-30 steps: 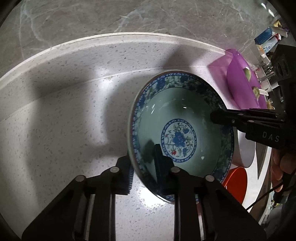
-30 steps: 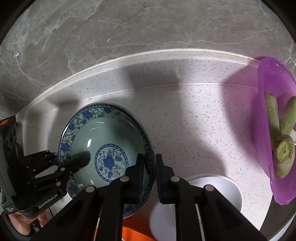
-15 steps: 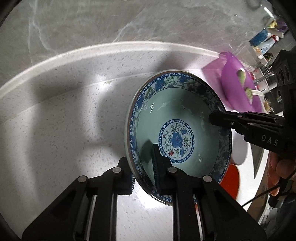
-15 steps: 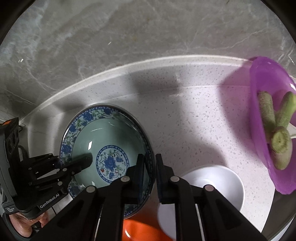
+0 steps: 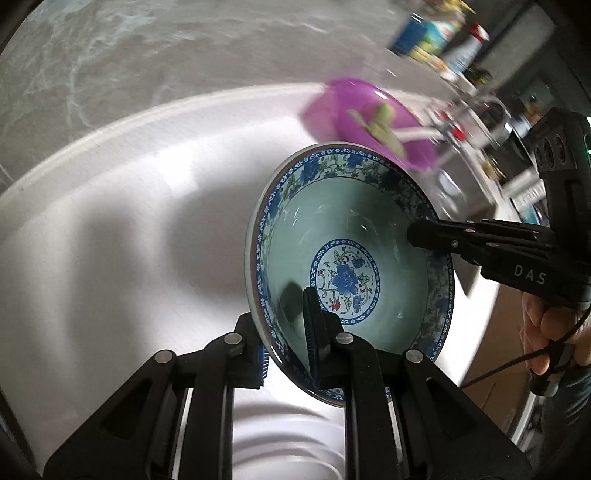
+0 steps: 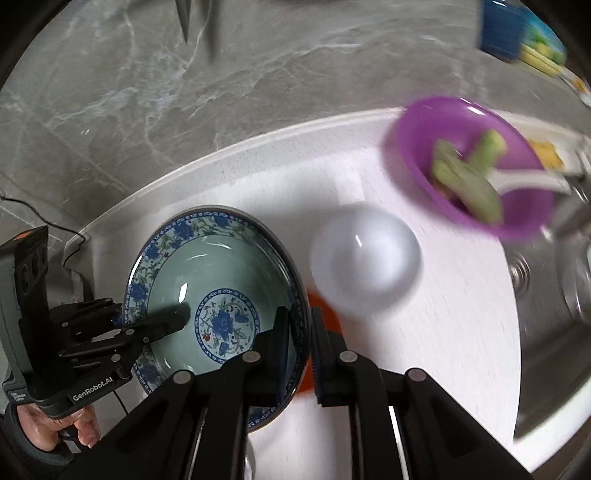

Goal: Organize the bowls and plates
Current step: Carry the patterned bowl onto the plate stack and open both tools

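Observation:
A blue-and-white patterned bowl (image 5: 351, 258) with a pale green inside is held in the air by both grippers. My left gripper (image 5: 284, 347) is shut on its near rim. My right gripper (image 6: 297, 343) is shut on the opposite rim, and it also shows in the left wrist view (image 5: 424, 236). The bowl also shows in the right wrist view (image 6: 218, 291), with the left gripper (image 6: 166, 321) on its left rim. A white bowl (image 6: 365, 262) and an orange dish (image 6: 321, 306) sit on the counter below. White plates (image 5: 288, 446) lie under the left gripper.
A purple bowl (image 6: 472, 166) with green vegetables and a white spoon stands at the back right of the white counter (image 6: 424, 350). A steel sink (image 6: 554, 295) lies to the right. A grey marble wall (image 6: 184, 92) runs behind. Bottles (image 5: 436, 33) stand far right.
Both grippers have lifted the patterned bowl higher off the counter. The white bowl, orange dish and purple bowl now look smaller and further away, and white plates have come into the left wrist view.

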{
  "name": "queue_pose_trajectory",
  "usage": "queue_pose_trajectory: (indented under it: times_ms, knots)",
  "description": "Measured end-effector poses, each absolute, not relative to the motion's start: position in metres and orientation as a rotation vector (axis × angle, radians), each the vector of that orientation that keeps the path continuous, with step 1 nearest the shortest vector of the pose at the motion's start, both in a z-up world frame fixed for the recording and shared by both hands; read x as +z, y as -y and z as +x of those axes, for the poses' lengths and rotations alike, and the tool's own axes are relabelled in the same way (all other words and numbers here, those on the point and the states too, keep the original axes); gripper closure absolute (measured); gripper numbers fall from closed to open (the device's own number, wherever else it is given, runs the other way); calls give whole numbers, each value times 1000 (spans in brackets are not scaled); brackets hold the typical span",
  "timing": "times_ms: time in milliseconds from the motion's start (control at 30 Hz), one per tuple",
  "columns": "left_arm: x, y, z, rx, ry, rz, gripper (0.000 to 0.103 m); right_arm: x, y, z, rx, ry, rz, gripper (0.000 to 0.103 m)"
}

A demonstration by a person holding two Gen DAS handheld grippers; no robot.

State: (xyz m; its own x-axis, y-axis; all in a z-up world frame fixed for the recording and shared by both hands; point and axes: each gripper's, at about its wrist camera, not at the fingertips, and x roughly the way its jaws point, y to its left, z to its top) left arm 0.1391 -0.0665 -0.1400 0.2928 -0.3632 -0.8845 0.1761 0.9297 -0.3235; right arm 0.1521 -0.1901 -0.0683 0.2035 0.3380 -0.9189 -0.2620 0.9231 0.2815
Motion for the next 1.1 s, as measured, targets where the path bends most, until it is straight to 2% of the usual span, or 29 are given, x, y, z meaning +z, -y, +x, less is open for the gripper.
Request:
queue_pose_trajectory:
  times_ms: [200, 433, 700, 1100]
  knots:
    - [-161, 126, 84, -447, -1284, -152, 89, -71, 245, 80, 338, -1302, 125, 90]
    - [-208, 181, 50, -464, -1369, -100, 89, -117, 298, 24, 256, -1373, 237, 90]
    - [-235, 204, 39, -439, -1381, -51, 89, -151, 324, 16, 251, -1396, 269, 90]
    - [-254, 225, 47, -410, -1372, -38, 86, -162, 342, 7, 295, -1382, 262, 91]
